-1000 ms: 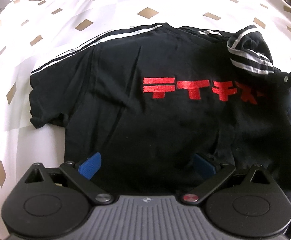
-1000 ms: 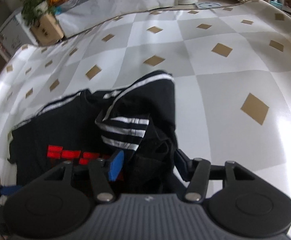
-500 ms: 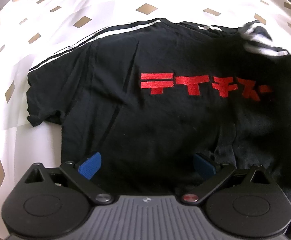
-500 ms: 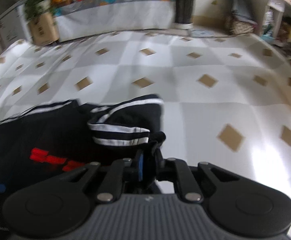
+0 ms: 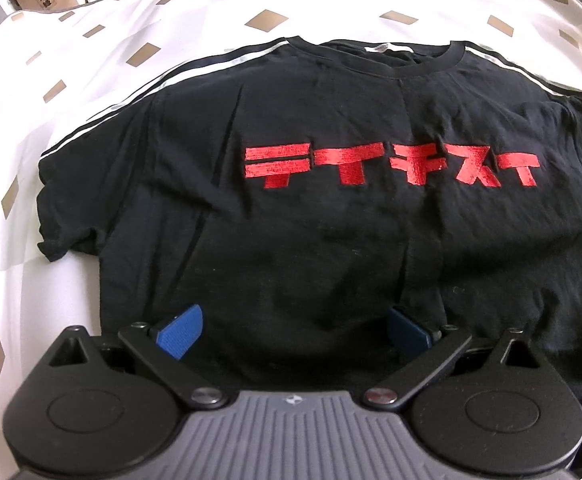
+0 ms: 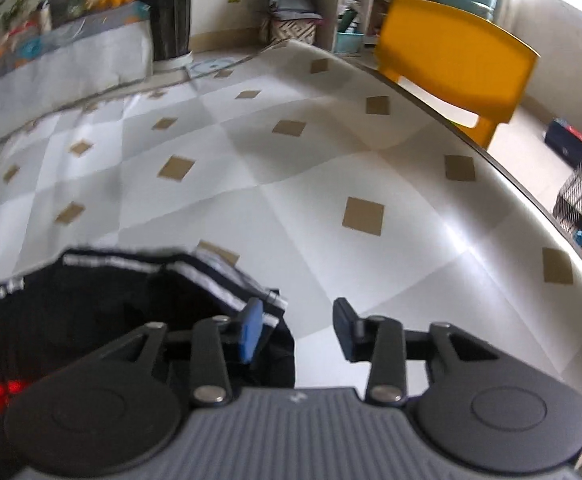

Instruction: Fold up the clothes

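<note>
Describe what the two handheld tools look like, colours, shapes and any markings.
Both look alike. The left tool has a ribbed grey body with a small emblem at its front edge, two round black discs at the sides, and black link arms on silver pivot pins, one pin reddish. Its fingers carry blue textured pads. The right tool has the same grey ribbing, black discs and blue-padded fingers. No hands, sleeves or cables show.

A lived-in home room
Potted plants [image 6: 171, 4], cluttered shelves [image 6: 355, 8], a yellow chair [image 6: 455, 60] beside the cloth-covered worktop [image 6: 331, 168].
</note>
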The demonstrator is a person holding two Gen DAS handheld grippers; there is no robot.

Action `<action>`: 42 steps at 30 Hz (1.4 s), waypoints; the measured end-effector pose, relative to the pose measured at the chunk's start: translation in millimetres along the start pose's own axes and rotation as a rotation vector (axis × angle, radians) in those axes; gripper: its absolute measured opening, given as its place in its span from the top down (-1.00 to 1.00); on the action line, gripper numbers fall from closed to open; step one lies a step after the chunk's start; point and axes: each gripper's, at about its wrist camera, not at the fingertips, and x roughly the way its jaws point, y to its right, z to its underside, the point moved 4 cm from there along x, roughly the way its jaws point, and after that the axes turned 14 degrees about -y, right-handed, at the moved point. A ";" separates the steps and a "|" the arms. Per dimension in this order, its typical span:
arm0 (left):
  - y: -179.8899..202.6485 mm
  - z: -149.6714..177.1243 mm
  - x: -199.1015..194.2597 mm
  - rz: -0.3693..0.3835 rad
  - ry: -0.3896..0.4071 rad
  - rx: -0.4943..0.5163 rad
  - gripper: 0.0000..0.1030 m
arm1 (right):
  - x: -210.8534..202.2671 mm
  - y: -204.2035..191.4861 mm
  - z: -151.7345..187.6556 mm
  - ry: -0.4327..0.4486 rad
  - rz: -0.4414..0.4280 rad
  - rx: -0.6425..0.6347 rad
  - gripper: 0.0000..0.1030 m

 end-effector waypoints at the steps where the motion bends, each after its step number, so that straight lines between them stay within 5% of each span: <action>1: -0.2 0.1 0.1 0.001 0.000 0.000 -0.93 | -0.6 1.0 -1.5 0.001 -0.020 0.011 0.21; 17: -2.4 -2.6 0.3 0.026 -0.014 -0.015 -0.93 | 32.9 -21.5 -11.0 -0.046 -0.295 -0.043 0.16; 42: -2.6 -0.6 3.4 0.056 -0.011 -0.033 -1.00 | 101.4 -9.3 -53.9 -0.018 -0.201 -0.051 0.04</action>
